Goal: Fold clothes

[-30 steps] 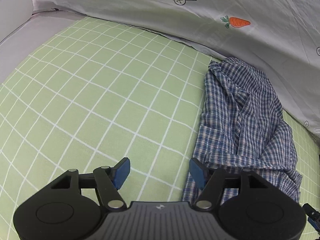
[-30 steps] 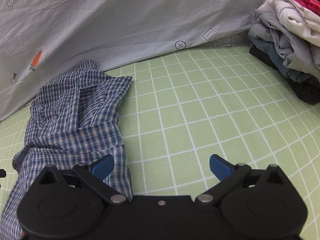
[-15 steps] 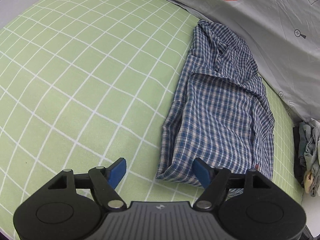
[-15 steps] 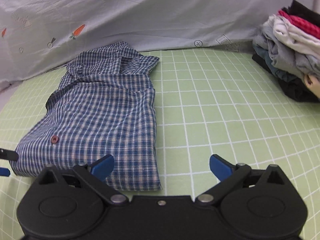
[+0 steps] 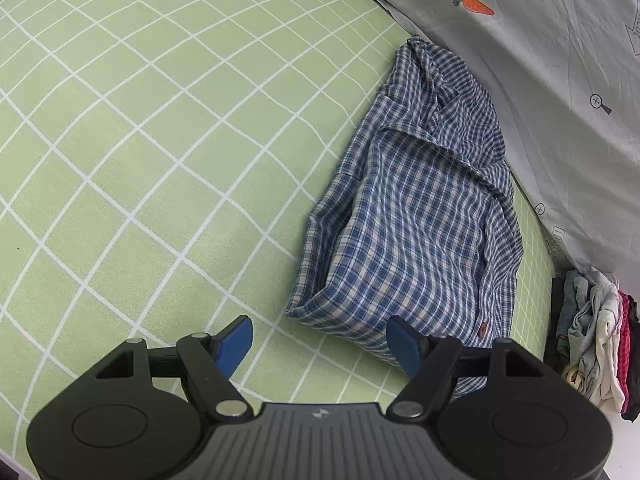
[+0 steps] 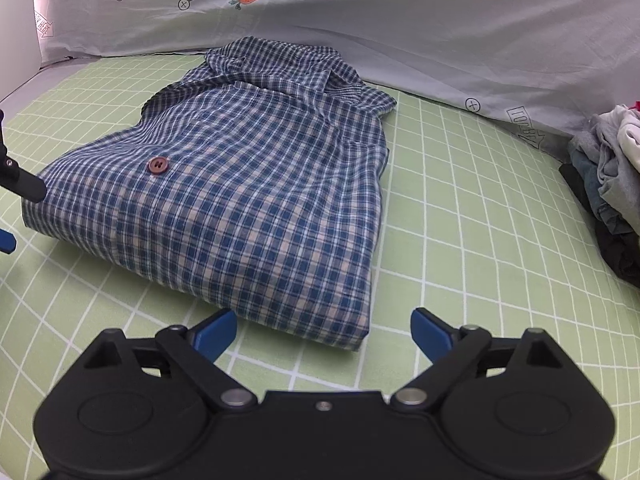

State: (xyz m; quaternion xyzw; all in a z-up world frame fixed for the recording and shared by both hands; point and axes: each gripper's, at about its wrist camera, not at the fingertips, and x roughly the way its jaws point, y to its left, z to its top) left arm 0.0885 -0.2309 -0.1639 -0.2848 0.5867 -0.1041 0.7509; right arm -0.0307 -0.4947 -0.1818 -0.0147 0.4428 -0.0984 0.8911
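Shirt: plaid shirt (image 6: 256, 184) lies folded on the green sheet (image 5: 132, 152).
Left gripper (image 5: 324, 340): spread wide, empty, at shirt's near edge.
Right gripper (image 6: 324, 332): likewise.

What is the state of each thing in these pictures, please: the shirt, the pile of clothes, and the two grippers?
Plaid shirt: folded into a compact bundle, lying flat on the green checked sheet, collar end toward the grey cloth, held by nothing.
Brown button: on top, showing.
Clothes pile: stacked at the right edge, apart from the shirt.
Left gripper: open, empty, at the shirt's near edge.
Right gripper: open, empty.
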